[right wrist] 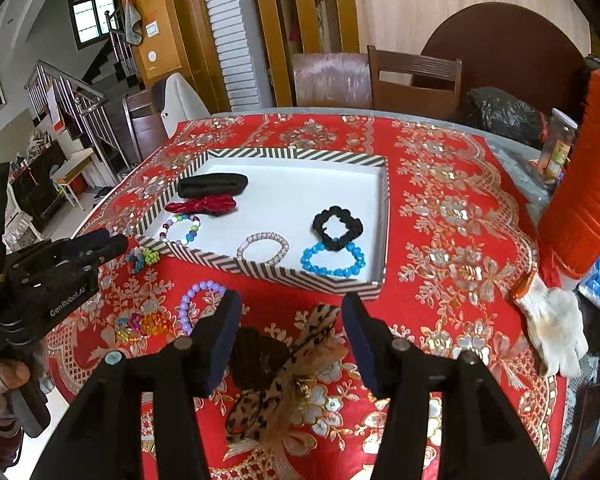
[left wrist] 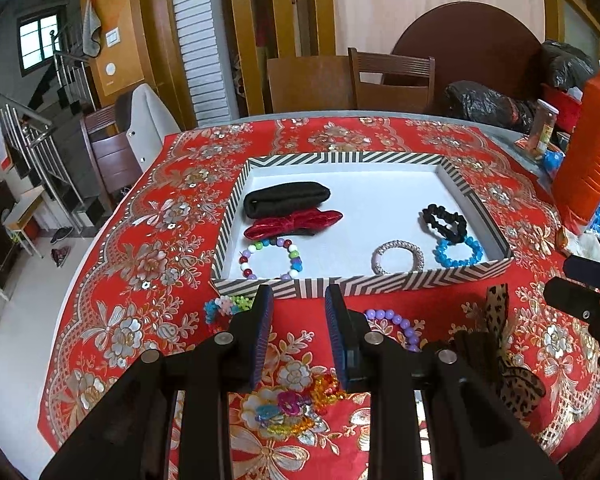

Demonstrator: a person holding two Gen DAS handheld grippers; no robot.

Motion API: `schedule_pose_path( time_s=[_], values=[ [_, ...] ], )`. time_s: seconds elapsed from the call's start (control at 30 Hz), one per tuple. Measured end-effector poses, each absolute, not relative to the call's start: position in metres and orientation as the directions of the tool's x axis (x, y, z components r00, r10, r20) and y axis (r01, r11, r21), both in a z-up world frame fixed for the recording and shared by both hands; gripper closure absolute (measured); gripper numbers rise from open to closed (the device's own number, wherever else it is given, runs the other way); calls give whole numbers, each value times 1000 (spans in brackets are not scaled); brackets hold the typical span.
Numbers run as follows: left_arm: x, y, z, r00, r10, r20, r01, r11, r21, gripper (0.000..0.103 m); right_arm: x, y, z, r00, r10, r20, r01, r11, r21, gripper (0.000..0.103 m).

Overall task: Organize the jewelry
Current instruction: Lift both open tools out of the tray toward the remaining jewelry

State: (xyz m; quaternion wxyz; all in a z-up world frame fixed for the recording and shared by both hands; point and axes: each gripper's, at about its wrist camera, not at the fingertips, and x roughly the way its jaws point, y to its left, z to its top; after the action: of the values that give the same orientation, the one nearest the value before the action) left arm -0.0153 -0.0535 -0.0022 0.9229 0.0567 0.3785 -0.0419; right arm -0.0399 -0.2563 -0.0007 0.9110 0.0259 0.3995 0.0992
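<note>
A striped tray (left wrist: 364,283) (right wrist: 260,268) on the red cloth holds a black band (left wrist: 286,199), red bow (left wrist: 292,224), multicolour bead bracelet (left wrist: 270,260), pearl bracelet (left wrist: 398,256), black scrunchie (left wrist: 444,220) and blue bracelet (left wrist: 458,252). My left gripper (left wrist: 298,300) is open and empty just before the tray's near wall. A purple bead bracelet (left wrist: 396,326) (right wrist: 198,300), a colourful bead piece (left wrist: 292,408) and a small bead cluster (left wrist: 220,308) lie outside. My right gripper (right wrist: 292,304) is open and empty above a leopard bow (right wrist: 284,376).
A red floral cloth (right wrist: 460,220) covers the round table. A red lantern-like object (right wrist: 584,184), a jar (right wrist: 558,148), a white glove (right wrist: 552,328) and black bags (right wrist: 504,116) stand at the right. Chairs (left wrist: 392,80) stand behind the table.
</note>
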Motion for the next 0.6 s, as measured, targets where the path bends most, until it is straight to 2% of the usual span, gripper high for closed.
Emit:
schedule_pose_path(
  time_s=[0.6],
  values=[
    [-27, -52, -9, 703, -26, -711, 119, 989, 82, 66, -48, -251, -4, 649, 204, -733, -177, 977, 114, 47]
  ],
)
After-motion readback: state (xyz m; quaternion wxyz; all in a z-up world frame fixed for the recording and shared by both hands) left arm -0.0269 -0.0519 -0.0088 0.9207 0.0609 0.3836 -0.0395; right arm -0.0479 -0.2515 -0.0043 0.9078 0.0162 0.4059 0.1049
